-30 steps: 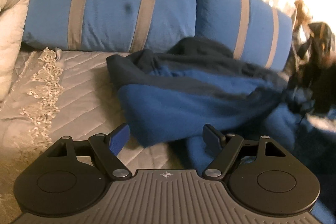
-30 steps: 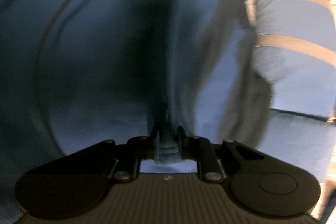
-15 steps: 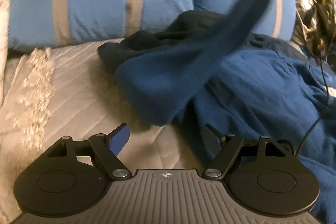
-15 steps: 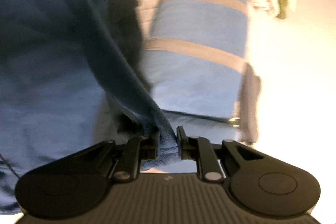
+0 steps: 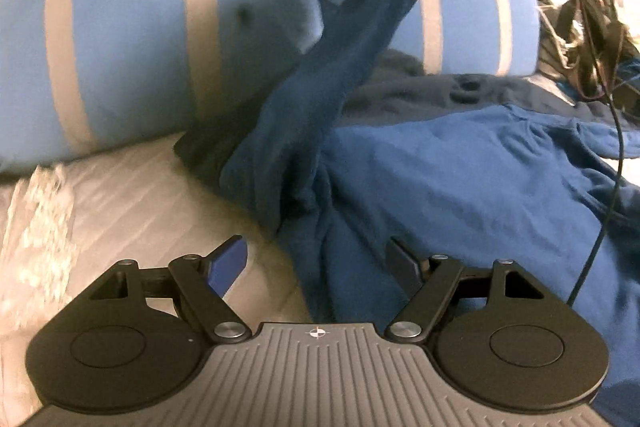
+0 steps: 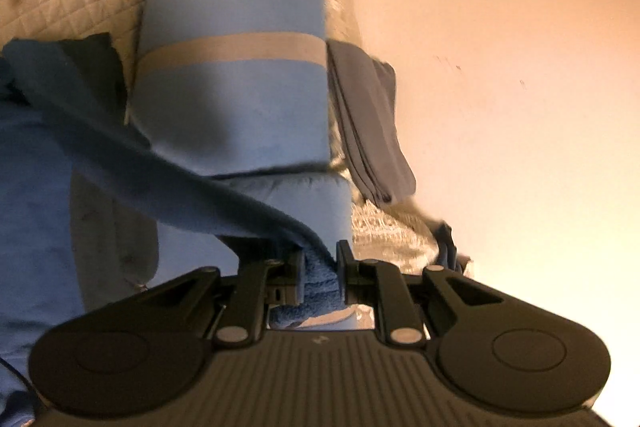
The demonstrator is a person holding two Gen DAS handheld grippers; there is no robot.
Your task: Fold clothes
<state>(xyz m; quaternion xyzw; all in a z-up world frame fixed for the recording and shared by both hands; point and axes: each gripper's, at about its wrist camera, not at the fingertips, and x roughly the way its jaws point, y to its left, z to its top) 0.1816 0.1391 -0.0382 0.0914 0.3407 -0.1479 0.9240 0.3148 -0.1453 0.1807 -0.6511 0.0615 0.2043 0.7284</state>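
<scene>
Left wrist view: the left gripper point(image 5: 318, 259) hangs with jaws apart and empty above the blue garment point(image 5: 460, 187) on the bed point(image 5: 120, 195); one sleeve point(image 5: 360, 39) rises taut.

Right wrist view: the right gripper point(image 6: 319, 267) has its jaws clamped on that sleeve's end, before striped pillows point(image 6: 236, 67).

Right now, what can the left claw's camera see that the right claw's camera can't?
Only the left view shows the open left claw, the thin black cable and the rest of the blue garment spread on the quilted bed cover. Only the right view shows the right claw shut on the sleeve's end, the folded grey cloth and the pale wall. Both show the dark blue fleece sleeve pulled up, and the blue pillows with grey stripes.
</scene>
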